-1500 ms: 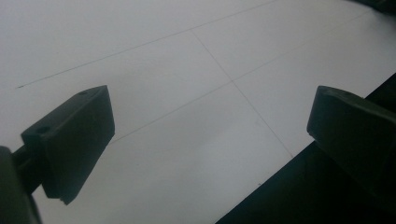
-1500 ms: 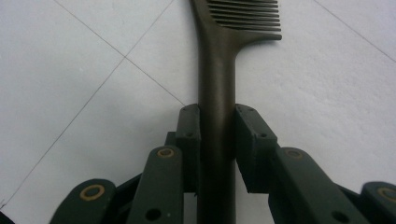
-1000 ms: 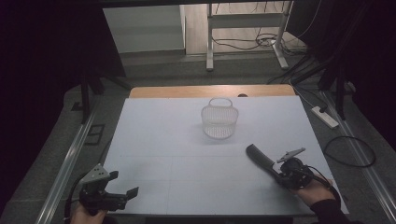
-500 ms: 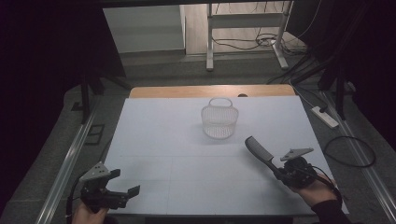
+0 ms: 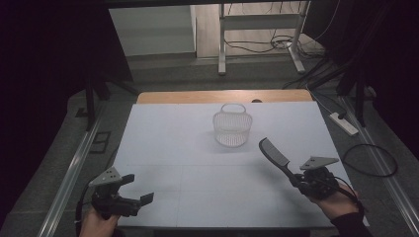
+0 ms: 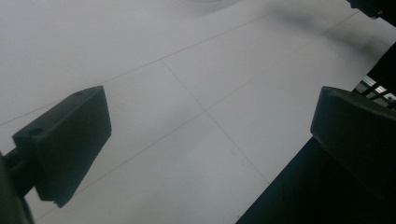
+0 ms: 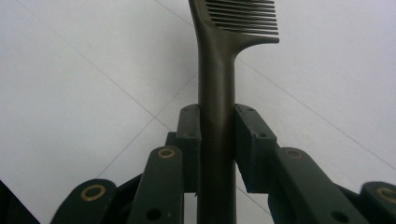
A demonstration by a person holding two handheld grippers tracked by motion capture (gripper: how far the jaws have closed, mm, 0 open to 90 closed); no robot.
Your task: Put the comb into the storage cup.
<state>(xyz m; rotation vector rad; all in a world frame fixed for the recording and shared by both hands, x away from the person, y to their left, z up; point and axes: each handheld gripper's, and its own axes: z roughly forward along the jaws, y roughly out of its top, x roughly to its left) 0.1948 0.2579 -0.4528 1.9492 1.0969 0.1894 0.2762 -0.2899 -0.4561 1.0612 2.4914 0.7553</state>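
Here I see my right gripper [image 5: 299, 181] with its jaws closed tight on the handle of the black comb [image 5: 274, 153], raised over the white table [image 5: 173, 138] near the basket [image 5: 232, 125], while my left gripper [image 5: 141, 197] stands wide open, holding nothing.

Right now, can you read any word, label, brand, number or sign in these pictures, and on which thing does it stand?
None: there is no readable text.
The comb clamped in the right gripper: plain dark surface, no brand.
The white basket: bare mesh, no label.
The table: only thin grid lines, no numbers.
The left gripper: plain black pads.
The power strip on the floor: too small to tell.
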